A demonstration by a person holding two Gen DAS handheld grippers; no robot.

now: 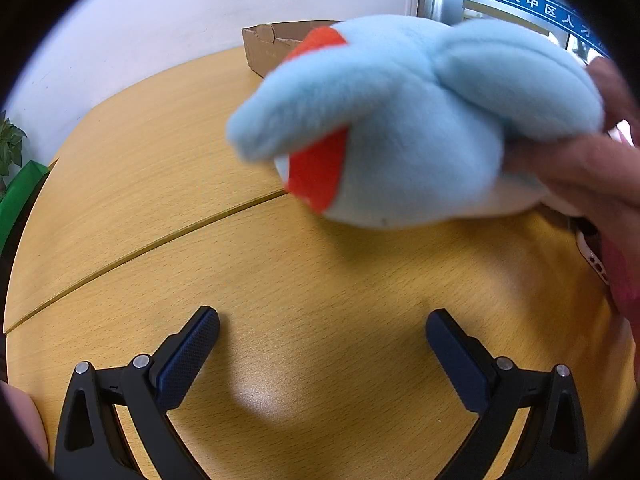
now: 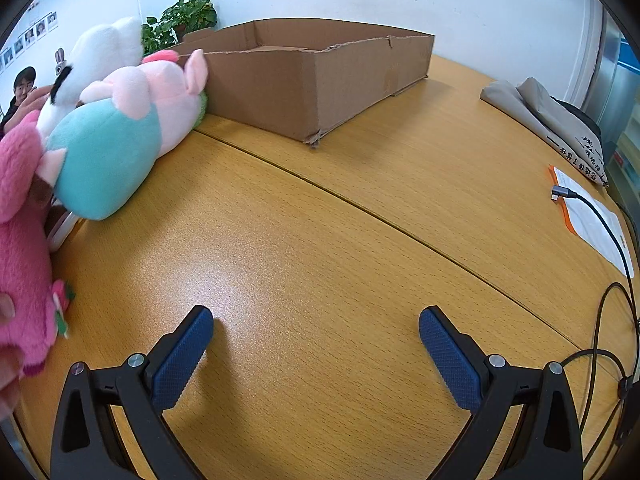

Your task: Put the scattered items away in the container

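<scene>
— What did the left wrist view show, starting from its left edge?

— A green object [image 1: 20, 192] and some leaves at the far left, then the wooden surface [image 1: 160, 184] with a seam running across it. Low in the frame the left gripper [image 1: 322, 326] had its jaws spread wide, nothing between them, hovering over bare wood. Past them, right of centre, a light blue plush toy [image 1: 400, 120] with orange-red patches was blurred and seemed lifted just off the surface. A bare hand [image 1: 592, 168] at the right edge was touching its right side. A corner of the cardboard box [image 1: 272, 48] showed behind the toy.

— And the right wrist view?

— At the far left, a pink furry plush [image 2: 22, 240] with fingertips [image 2: 6, 312] on it at the frame edge. Beside it lay a pink pig plush in a teal dress [image 2: 120, 132], with a white plush [image 2: 100, 56] just behind; the pig's ear looked to touch the box wall. The right gripper [image 2: 316, 328] also had its jaws spread and empty over the surface [image 2: 320, 220]. The open cardboard box [image 2: 312, 88] sat at the far middle; I couldn't see whether anything lay inside. A potted plant [image 2: 184, 16] stood behind its left corner.

— Further right?

— A folded grey cloth bag [image 2: 548, 120], a paper sheet [image 2: 592, 216] with an orange edge, and a dark cable [image 2: 600, 220] whose plug lay on the sheet.
</scene>
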